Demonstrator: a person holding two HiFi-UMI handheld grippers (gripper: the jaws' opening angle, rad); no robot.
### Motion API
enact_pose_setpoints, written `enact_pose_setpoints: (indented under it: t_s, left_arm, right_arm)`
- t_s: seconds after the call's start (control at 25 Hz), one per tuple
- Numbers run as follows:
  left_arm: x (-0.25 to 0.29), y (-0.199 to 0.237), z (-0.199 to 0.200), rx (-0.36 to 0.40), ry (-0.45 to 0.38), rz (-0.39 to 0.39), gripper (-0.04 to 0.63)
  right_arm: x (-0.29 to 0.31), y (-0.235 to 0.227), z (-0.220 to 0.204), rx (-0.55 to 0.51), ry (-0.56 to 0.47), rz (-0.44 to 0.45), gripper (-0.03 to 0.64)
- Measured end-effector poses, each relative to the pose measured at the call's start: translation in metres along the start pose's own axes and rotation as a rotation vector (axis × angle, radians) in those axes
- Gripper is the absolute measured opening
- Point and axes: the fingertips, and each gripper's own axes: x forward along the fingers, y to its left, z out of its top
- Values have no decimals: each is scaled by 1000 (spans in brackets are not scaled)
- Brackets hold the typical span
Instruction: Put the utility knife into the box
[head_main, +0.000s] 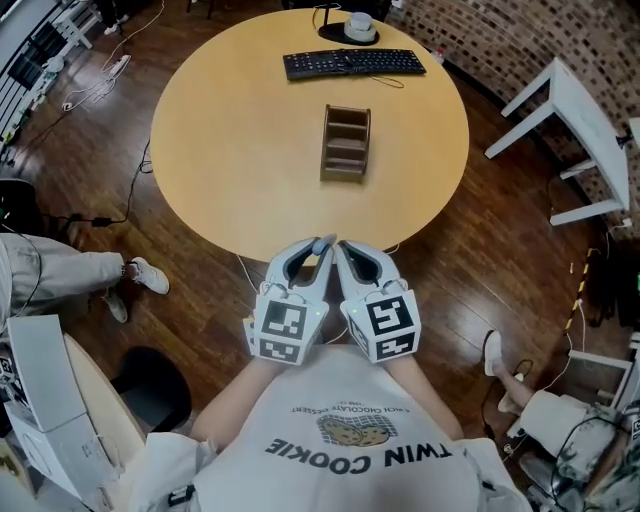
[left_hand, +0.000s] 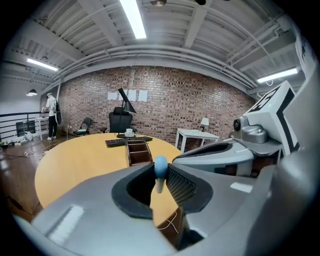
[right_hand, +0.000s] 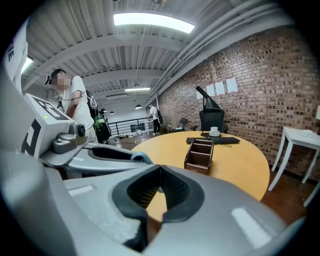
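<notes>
The utility knife (left_hand: 160, 165) looks light, stiff and rather slick, so I'd say it is best held flat across its handle. It stands upright, pinched between the pads of the left gripper (left_hand: 161, 176), blue end poking above them. Beside it, the right gripper (right_hand: 160, 172) has its jaws pressed together on nothing. The box (head_main: 346, 143) sits mid-table (head_main: 230, 150), well ahead.

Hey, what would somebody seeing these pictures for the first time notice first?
Two grippers sit side by side at the near edge of the round wooden table. The left gripper is shut on a utility knife whose blue end pokes out, and the right gripper is shut and empty. Mid-table stands a brown compartmented box, with a black keyboard at the far edge.
</notes>
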Motion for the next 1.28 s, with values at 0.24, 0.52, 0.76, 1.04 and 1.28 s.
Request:
enact_pose_setpoints:
  t_s: [0.24, 0.52, 0.76, 1.04, 1.28]
  left_arm:
    - [6, 23, 15, 156, -6, -110, 71]
    - [25, 32, 19, 315, 10, -230, 71]
    - [44, 25, 29, 489, 2, -308, 71]
    - [74, 26, 30, 607, 26, -335, 71]
    - [103, 27, 22, 704, 52, -375, 71]
  right_arm:
    - [17, 7, 15, 4, -3, -83, 2]
    - [25, -5, 20, 29, -9, -162, 2]
    - [24, -19, 22, 50, -24, -192, 2]
    - [36, -43, 20, 44, -16, -184, 2]
    - [52, -59, 24, 18, 9, -140, 2]
